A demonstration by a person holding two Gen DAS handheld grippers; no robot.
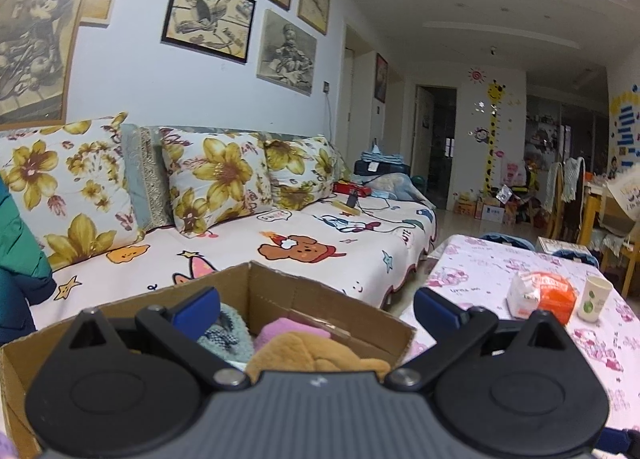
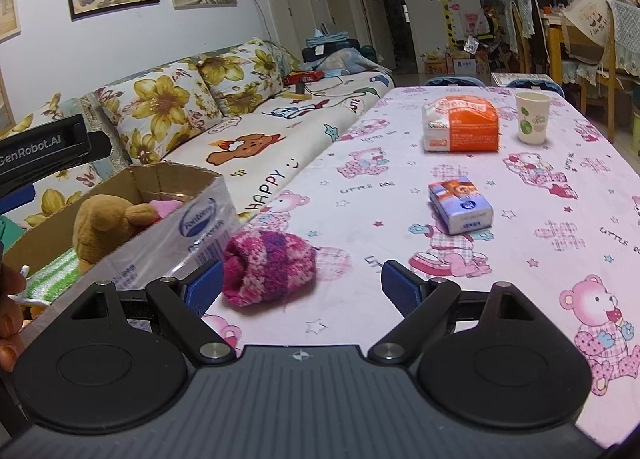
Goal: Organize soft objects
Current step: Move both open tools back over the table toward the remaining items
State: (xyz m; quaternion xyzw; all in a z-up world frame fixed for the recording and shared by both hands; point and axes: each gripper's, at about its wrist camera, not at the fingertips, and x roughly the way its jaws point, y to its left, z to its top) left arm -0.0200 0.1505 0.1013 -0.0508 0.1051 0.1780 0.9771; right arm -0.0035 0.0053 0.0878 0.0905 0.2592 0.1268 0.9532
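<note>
Pink-and-purple crocheted wool: the knitted item (image 2: 270, 267), perhaps a small hat or slipper, lies on the surface (image 2: 520, 219), which wears a pink bear-print cloth, just beside the near corner of the cardboard box (image 2: 168, 219). The right gripper (image 2: 302, 285) is spread wide and holds nothing; its left finger pad (image 2: 204, 285) stands just beside the wool's left edge, though contact cannot be confirmed, and the other pad is well apart on the right. The left gripper (image 1: 316, 305) is likewise released and empty, hovering over the box (image 1: 320, 295), which already contains a brown plush toy (image 2: 108, 223), a pink soft piece (image 1: 288, 329) and a grey-blue fleecy piece (image 1: 230, 329).

Handling, as judged: the wool is light, limp and compressible, with a rough yarn surface unlikely to slip. It should collapse under closure, so a deep pinch across the bulging middle, taking both layers, seems safer than nipping the rim, where loose stitches could stretch or snag. Breakage is no concern.

Also on the surface, well apart: a tissue pack (image 2: 460, 205), an orange-and-white packet (image 2: 460, 125) and a paper cup (image 2: 532, 117). A sofa (image 2: 248, 139) runs alongside.
</note>
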